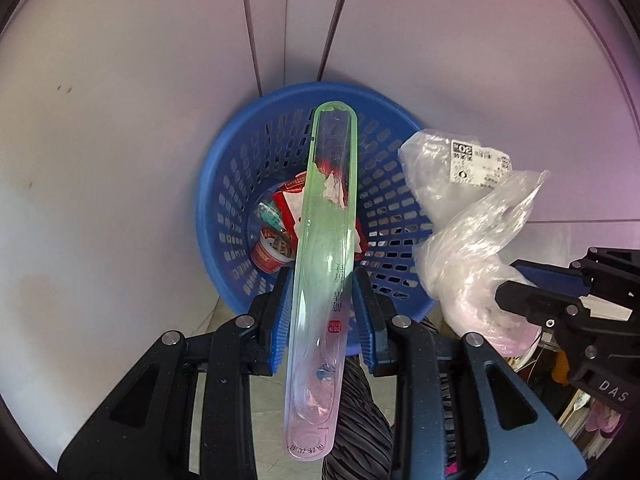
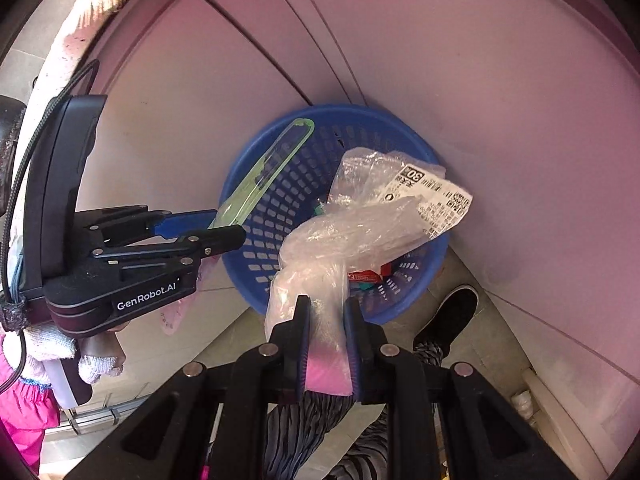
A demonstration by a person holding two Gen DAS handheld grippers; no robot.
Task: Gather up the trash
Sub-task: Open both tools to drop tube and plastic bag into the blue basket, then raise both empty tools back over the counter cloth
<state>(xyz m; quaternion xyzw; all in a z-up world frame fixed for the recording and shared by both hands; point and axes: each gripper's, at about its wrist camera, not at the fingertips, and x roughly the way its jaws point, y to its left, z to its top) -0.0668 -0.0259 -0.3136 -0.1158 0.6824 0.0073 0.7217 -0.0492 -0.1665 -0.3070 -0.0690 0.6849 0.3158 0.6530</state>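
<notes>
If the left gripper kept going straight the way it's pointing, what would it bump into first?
Probably the blue perforated plastic basket: the left gripper, clamping a long clear green-tinted plastic case, points into its opening. The case's far end would likely arrive first; depth is unclear.

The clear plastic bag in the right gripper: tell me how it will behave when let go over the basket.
The clear plastic bag looks floppy: it crumples and sags past the right gripper. Probably light, so it may drift or catch on the blue basket rim rather than drop straight.
</notes>
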